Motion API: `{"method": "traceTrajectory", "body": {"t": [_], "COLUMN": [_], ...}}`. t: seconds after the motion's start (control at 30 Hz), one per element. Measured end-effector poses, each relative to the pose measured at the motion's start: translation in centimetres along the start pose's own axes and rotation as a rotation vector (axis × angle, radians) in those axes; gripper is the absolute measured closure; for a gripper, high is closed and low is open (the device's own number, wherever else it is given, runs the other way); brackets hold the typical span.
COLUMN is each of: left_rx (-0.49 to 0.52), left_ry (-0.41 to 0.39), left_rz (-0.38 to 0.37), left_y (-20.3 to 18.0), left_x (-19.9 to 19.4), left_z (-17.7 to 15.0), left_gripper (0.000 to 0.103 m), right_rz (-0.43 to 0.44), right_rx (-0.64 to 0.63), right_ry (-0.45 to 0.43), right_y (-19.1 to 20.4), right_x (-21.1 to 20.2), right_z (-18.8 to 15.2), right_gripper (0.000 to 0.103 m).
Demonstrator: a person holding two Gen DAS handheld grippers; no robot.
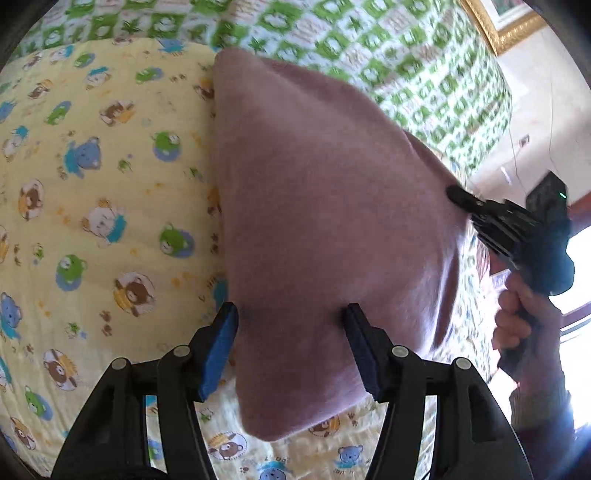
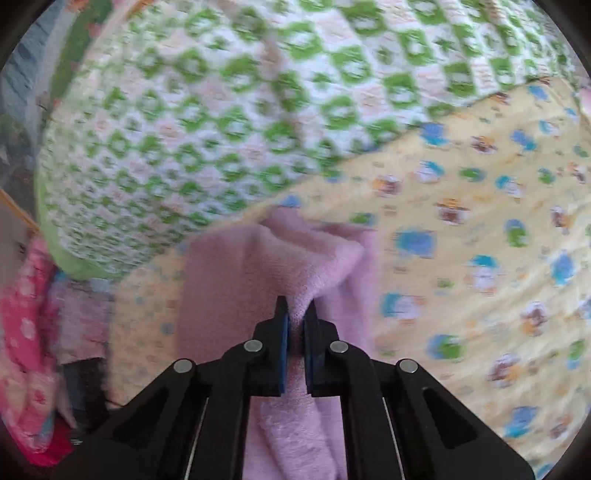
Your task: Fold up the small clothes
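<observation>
A small pink garment (image 1: 325,221) hangs stretched above a yellow bear-print blanket (image 1: 92,192). My left gripper (image 1: 291,317) is open, its blue-padded fingers on either side of the cloth's lower part, not pinching it. My right gripper (image 1: 458,195) grips the garment's right edge in the left wrist view. In the right wrist view the right gripper (image 2: 295,314) is shut on a bunched fold of the pink garment (image 2: 258,266), which drapes down toward the blanket (image 2: 461,240).
A green-and-white patterned quilt (image 1: 369,48) covers the bed behind the blanket; it also shows in the right wrist view (image 2: 207,110). A pile of pink clothes (image 2: 26,332) lies at the left. A gold picture frame (image 1: 506,29) and wall are at the far right.
</observation>
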State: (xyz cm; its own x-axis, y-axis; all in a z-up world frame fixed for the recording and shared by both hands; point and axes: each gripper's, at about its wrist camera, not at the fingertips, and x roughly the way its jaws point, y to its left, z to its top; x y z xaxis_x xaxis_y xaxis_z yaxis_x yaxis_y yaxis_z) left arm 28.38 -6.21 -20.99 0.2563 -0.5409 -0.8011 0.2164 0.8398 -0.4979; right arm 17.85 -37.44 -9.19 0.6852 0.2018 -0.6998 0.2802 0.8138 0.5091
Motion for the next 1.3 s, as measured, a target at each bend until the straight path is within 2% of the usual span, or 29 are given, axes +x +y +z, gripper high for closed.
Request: {"method": "traceTrajectory", "body": {"t": [0.07, 0.27, 0.33, 0.4, 0.47, 0.6, 0.7, 0.77, 0.8, 0.83, 0.9, 0.93, 0.97, 1.1, 1.17, 1.27, 1.3], "left_rx": [0.021, 0.040, 0.032, 0.027, 0.023, 0.017, 0.013, 0.016, 0.018, 0.023, 0.041, 0.054, 0.073, 0.098, 0.087, 0.057, 0.052], "left_ry": [0.023, 0.098, 0.107, 0.106, 0.100, 0.093, 0.093, 0.101, 0.106, 0.110, 0.105, 0.101, 0.104, 0.130, 0.139, 0.146, 0.144], "left_rz": [0.002, 0.029, 0.031, 0.031, 0.029, 0.021, 0.015, 0.018, 0.021, 0.028, 0.048, 0.061, 0.075, 0.101, 0.099, 0.072, 0.066], "left_y": [-0.5, 0.0, 0.3, 0.9, 1.3, 1.4, 1.7, 1.9, 1.8, 1.7, 1.3, 1.1, 0.8, 0.3, 0.6, 1.3, 1.6], "left_x": [0.7, 2.6, 2.8, 2.4, 2.0, 1.6, 1.2, 1.2, 1.4, 1.5, 1.6, 1.6, 1.7, 2.3, 2.4, 1.8, 1.3], "left_z": [-0.5, -2.2, -2.6, -3.2, -3.7, -4.1, -4.7, -4.8, -4.7, -4.9, -4.9, -4.9, -5.2, -6.0, -6.2, -5.8, -5.8], "left_gripper": [0.043, 0.043, 0.043, 0.043, 0.043, 0.043, 0.043, 0.043, 0.043, 0.043, 0.046, 0.053, 0.055, 0.055, 0.055, 0.053, 0.053], "right_rz": [0.003, -0.020, -0.007, 0.001, 0.008, 0.027, -0.017, -0.047, -0.054, -0.065, -0.056, -0.062, -0.076, -0.104, -0.087, -0.076, -0.076], "right_rx": [0.032, 0.042, 0.071, 0.089, 0.088, 0.066, 0.014, -0.015, -0.024, -0.025, 0.005, 0.010, 0.011, 0.031, 0.024, 0.026, 0.021], "right_ry": [0.021, 0.022, 0.012, -0.004, -0.022, -0.002, 0.056, 0.132, 0.147, 0.153, 0.119, 0.104, 0.096, 0.134, 0.146, 0.128, 0.116], "right_y": [-1.5, -1.7, -1.8, -1.8, -1.3, -0.5, 0.1, 0.1, 0.0, -0.1, -0.7, -1.0, -1.2, -2.8, -2.6, -2.1, -1.9], "right_x": [1.5, 3.4, 2.8, 1.3, -0.5, -3.3, -3.6, -2.3, -2.0, -1.8, -2.6, -3.0, -3.3, -2.1, -1.6, -2.5, -3.0], "right_z": [-0.5, -1.5, -1.7, -2.2, -3.4, -7.4, -10.7, -12.2, -12.5, -12.5, -12.1, -11.9, -11.8, -12.6, -12.7, -12.1, -11.8], "right_gripper": [0.095, 0.094, 0.089, 0.069, 0.059, 0.052, 0.052, 0.054, 0.079, 0.090, 0.090, 0.090, 0.091, 0.091, 0.090, 0.080, 0.070]}}
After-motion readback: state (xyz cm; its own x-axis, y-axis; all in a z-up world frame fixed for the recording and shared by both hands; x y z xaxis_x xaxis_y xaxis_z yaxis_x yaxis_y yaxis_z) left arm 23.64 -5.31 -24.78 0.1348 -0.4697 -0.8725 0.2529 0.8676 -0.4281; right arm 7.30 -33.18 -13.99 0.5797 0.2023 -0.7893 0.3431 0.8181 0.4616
